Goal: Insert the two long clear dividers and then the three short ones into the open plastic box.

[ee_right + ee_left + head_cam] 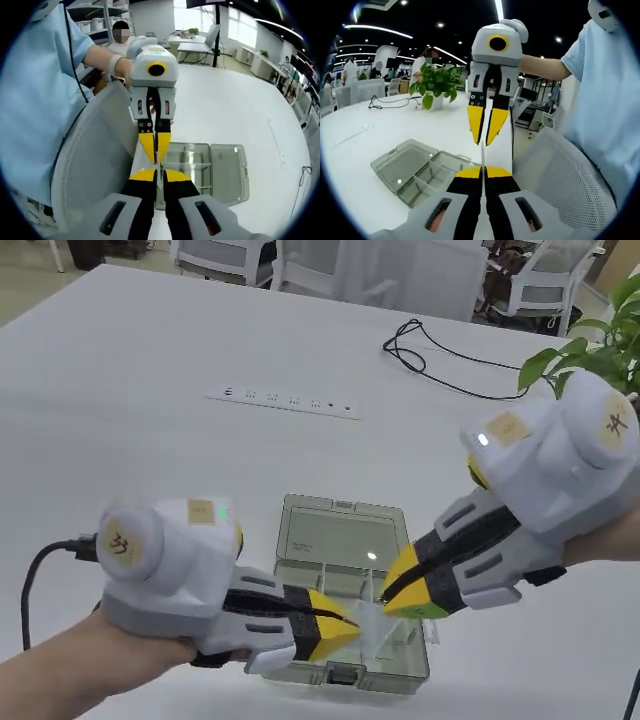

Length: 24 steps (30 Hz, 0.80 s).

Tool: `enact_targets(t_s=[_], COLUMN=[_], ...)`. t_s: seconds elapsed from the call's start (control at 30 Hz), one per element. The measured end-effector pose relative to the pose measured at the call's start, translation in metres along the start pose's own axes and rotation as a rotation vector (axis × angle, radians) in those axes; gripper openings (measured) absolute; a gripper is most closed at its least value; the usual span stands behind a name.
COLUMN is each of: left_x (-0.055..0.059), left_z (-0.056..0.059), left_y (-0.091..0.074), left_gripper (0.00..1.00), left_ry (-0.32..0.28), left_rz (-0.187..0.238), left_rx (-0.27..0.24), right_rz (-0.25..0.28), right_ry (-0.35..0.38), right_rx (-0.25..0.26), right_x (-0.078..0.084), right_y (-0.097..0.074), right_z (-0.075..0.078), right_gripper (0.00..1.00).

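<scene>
The open plastic box (pixel 340 540) sits at the near edge of the tabletop (pixel 150 360) with its lid thrown back on the far side. Some clear partitions (pixel 322 578) already stand inside it. Just above the box's near half, a clear divider (pixel 482 156) is pinched from both ends (it's so thin it mostly reads as a bright line, edge-on; long or short, I can't tell). The left hand-held gripper (pixel 345 625) has its jaws closed to a sliver on one end. The right hand-held gripper (pixel 395 595) does the same on the other, and the two sets of tips nearly meet over the box.

As I see it, the trick is to keep the piece upright and square to the box's walls. Both ends should find their slots together and go down evenly. Press one end first and I'd expect it to bow or skip out.

Beyond the box a white power strip (pixel 283 400) lies flat on the pale tabletop. A black cable (pixel 420 350) loops farther back to the right, beside a leafy plant (pixel 590 355). Office chairs (pixel 230 260) stand past the tabletop's far edge.
</scene>
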<state>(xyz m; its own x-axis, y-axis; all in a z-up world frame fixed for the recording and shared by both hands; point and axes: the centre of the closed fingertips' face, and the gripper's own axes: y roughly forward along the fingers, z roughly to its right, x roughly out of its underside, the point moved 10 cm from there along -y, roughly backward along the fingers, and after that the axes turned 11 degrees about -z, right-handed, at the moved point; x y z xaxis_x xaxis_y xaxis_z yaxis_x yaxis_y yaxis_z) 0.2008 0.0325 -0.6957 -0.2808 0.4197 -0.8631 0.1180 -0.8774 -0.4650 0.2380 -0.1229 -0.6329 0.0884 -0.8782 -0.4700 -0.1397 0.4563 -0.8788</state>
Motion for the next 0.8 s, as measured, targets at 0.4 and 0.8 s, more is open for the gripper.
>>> enact_targets(t_s=[0.4,0.8], left_x=[-0.0015,-0.0019], left_z=[0.0022,0.0007], left_y=[0.0032,0.0046], left_gripper=[0.00,0.00], left_ry=[0.063,0.047], left_rz=[-0.016,-0.020], left_rx=[0.006,0.000], right_rz=[-0.039,-0.046], right_ry=[-0.030,-0.024], right_rx=[-0.040,-0.007], right_x=[0.0023,-0.0025], right_y=[0.0039,0.0023], right_z=[-0.0017,-0.0050], right_gripper=[0.02,0.02])
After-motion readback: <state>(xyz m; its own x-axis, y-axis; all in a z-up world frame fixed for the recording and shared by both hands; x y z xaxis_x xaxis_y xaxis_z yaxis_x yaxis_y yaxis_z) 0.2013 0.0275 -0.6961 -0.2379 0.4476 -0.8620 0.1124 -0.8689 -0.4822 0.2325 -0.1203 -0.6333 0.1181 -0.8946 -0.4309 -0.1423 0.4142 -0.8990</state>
